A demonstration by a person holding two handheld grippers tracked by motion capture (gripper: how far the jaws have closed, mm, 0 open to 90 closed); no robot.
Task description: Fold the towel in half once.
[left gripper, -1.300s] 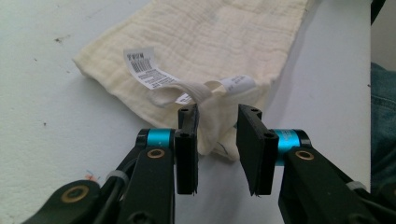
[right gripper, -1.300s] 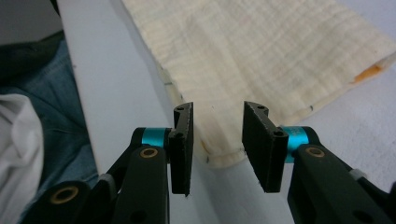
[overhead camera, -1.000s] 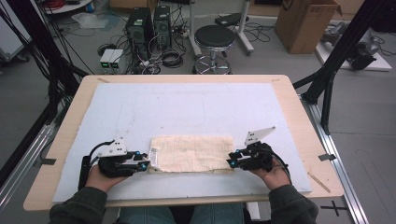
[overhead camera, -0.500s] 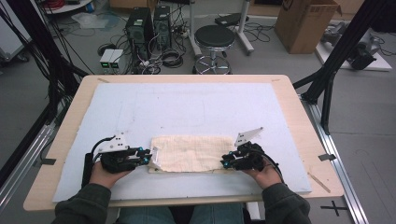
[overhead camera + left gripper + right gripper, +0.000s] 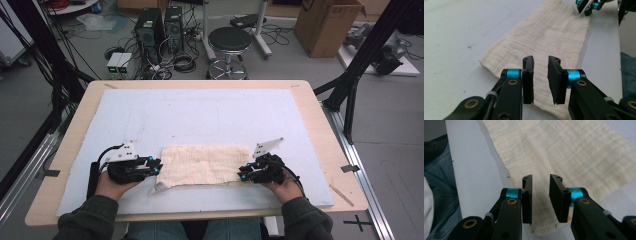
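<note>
A cream folded cloth (image 5: pixel 205 165) lies flat on the white mat, near the front edge. My left gripper (image 5: pixel 159 167) sits at its left end and my right gripper (image 5: pixel 241 175) at its right end, both pointing inward. In the left gripper view the jaws (image 5: pixel 540 61) hover over the cloth (image 5: pixel 544 37) near its corner, a narrow gap between the pads, nothing pinched. The right gripper (image 5: pixel 586 5) shows at the far end. The right gripper (image 5: pixel 541 180) also stands over a corner of the cloth (image 5: pixel 564 150) with a gap. Both pairs of jaws have just been closing.
The white mat (image 5: pixel 200 110) covers most of the wooden table (image 5: pixel 325 145). Beyond the far edge stand a black stool (image 5: pixel 230 42), computer towers (image 5: pixel 160 27) with cables, and a cardboard box (image 5: pixel 327 25). The person's jeans (image 5: pixel 439 177) are close to the near edge.
The right gripper has edged slightly left onto the cloth's right end. The left gripper has barely moved. The cloth lies as before.
</note>
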